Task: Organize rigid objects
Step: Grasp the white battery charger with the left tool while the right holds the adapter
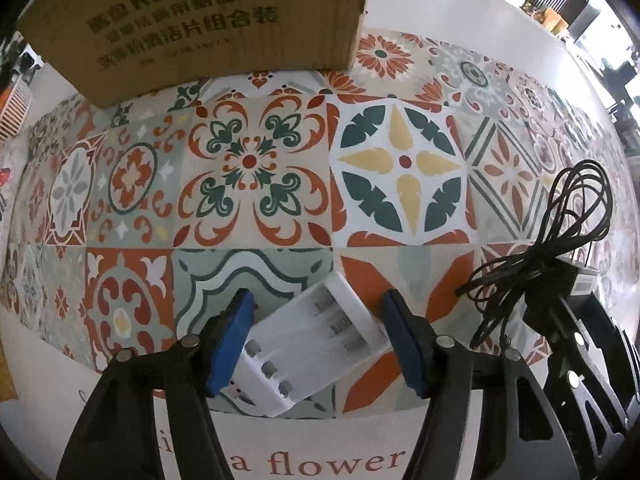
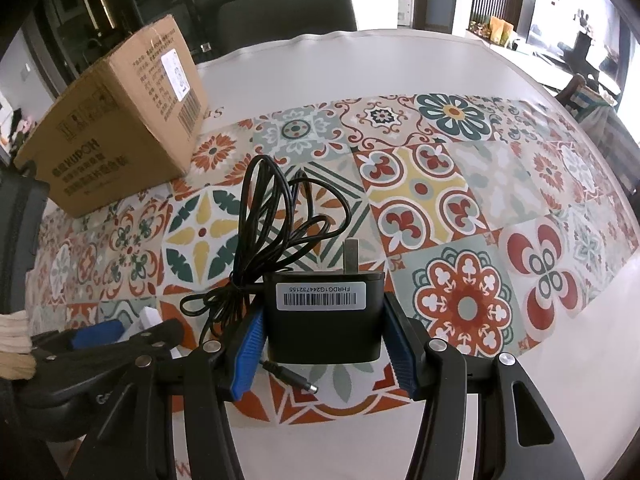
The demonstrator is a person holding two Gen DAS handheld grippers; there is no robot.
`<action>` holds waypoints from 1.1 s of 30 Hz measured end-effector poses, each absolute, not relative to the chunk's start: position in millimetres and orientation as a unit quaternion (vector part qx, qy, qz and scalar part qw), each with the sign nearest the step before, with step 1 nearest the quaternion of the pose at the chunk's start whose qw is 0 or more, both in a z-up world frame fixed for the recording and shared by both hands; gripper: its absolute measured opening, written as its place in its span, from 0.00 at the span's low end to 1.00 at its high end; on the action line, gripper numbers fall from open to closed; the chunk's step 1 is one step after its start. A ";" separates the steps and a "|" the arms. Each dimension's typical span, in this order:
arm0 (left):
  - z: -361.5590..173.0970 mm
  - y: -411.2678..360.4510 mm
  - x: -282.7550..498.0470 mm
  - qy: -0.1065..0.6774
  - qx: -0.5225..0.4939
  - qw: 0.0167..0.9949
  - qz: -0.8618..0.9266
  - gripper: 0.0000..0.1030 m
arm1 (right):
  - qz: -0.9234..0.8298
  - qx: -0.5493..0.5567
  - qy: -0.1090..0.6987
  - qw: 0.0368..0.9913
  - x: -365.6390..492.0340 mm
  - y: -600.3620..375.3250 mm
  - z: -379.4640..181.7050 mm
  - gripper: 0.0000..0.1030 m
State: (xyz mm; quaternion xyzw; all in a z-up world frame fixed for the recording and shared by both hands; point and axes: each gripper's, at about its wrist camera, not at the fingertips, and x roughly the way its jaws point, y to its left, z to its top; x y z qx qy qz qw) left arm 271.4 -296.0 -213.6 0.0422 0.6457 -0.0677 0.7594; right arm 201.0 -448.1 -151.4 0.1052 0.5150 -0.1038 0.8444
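Early stage: nothing looks packed yet. Your left gripper (image 1: pixel 320 340) straddles the white battery charger (image 1: pixel 316 344) on the patterned mat (image 1: pixel 256 168), fingers apart; the left pad may touch, the right is clear. Your right gripper (image 2: pixel 324 352) brackets the black power adapter (image 2: pixel 324 316), with pads at both sides, but I can't tell if it's clamped. Its cable (image 2: pixel 276 220) trails ahead. The cardboard box (image 2: pixel 116 120) sits well apart at far left, the likely destination; both items are left to move.

Dark chair (image 2: pixel 288 8) behind tile-patterned table (image 2: pixel 460 184)
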 end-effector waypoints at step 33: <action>-191.9 -269.5 228.2 0.575 0.167 0.757 -0.263 0.62 | -0.146 0.131 0.537 0.820 153.1 -414.8 -154.3 0.54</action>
